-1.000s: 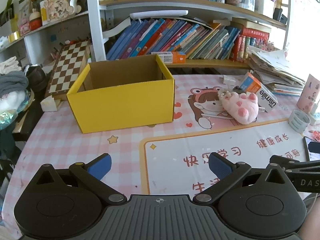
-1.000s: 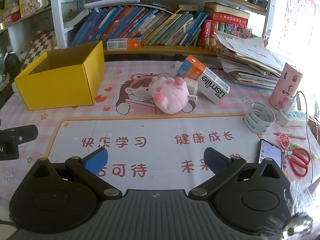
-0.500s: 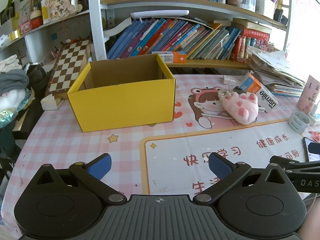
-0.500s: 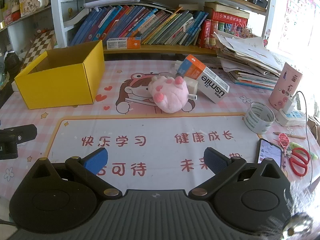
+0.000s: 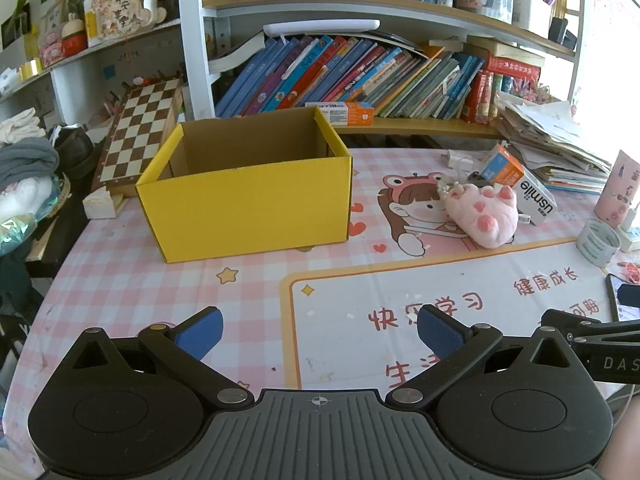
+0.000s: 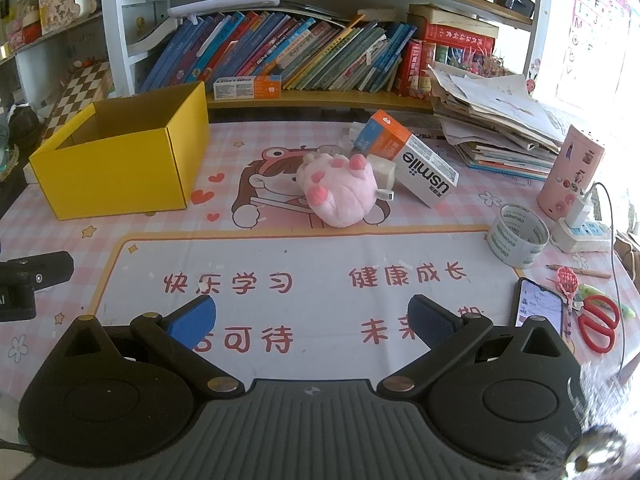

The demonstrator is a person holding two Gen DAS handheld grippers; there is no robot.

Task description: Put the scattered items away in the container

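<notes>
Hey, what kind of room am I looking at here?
Probably a child's study corner at home: a bookshelf packed with children's books, a cartoon desk mat printed with study slogans, and an alphabet poster.

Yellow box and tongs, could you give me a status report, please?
Left tongs open, empty. Right tongs open, empty. Yellow box looks empty; pink plush on mat. Path clear.

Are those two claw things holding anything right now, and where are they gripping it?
Nothing is held. The left gripper and the right gripper are both open over the table mat, with nothing between their fingers.
</notes>
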